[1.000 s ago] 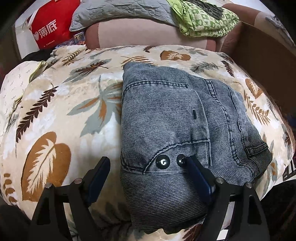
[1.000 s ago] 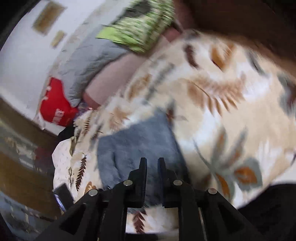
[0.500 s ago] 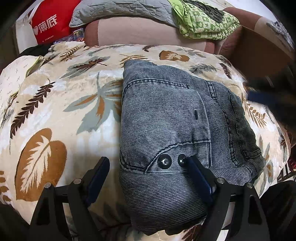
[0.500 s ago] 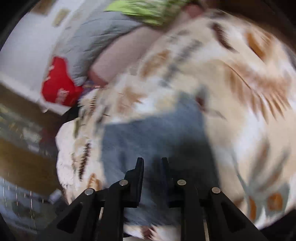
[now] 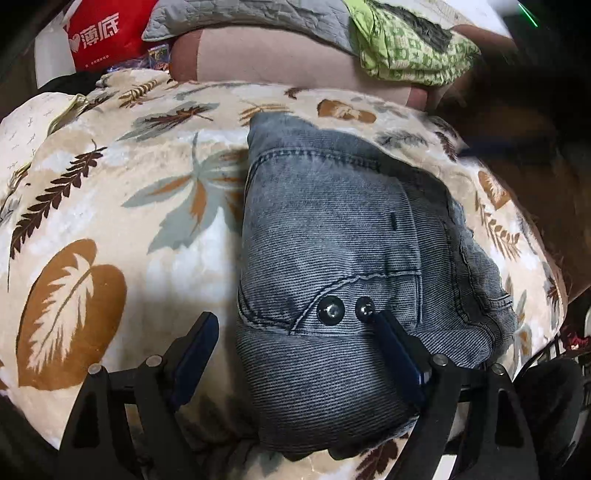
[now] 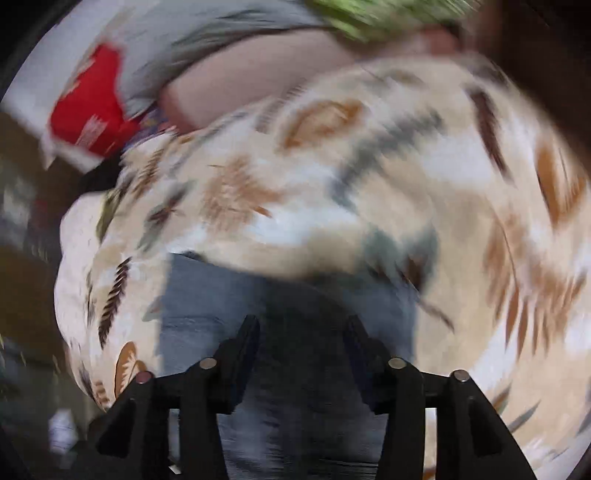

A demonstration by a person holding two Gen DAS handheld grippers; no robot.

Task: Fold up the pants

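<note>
The grey-blue denim pants (image 5: pixel 332 251) lie folded into a compact bundle on the leaf-patterned blanket (image 5: pixel 110 206). My left gripper (image 5: pixel 295 325) is open and low over the bundle's near end; its right finger rests by the two metal buttons (image 5: pixel 330 312), its left finger is over the blanket. In the blurred right wrist view my right gripper (image 6: pixel 301 328) is open above the pants (image 6: pixel 221 302), holding nothing. A dark blurred shape at the right of the left wrist view (image 5: pixel 509 147) may be the right gripper.
A pinkish cushion (image 5: pixel 277 55), a grey quilted pillow (image 5: pixel 236 14) and a green patterned cloth (image 5: pixel 406 55) lie behind the blanket. A red bag with white characters (image 5: pixel 99 33) stands at the back left. The blanket drops off at the near and right edges.
My right gripper has opened from shut and swung over the pants; its view is motion-blurred. The left gripper has stayed open and shifted only slightly. The pants lie as before.
</note>
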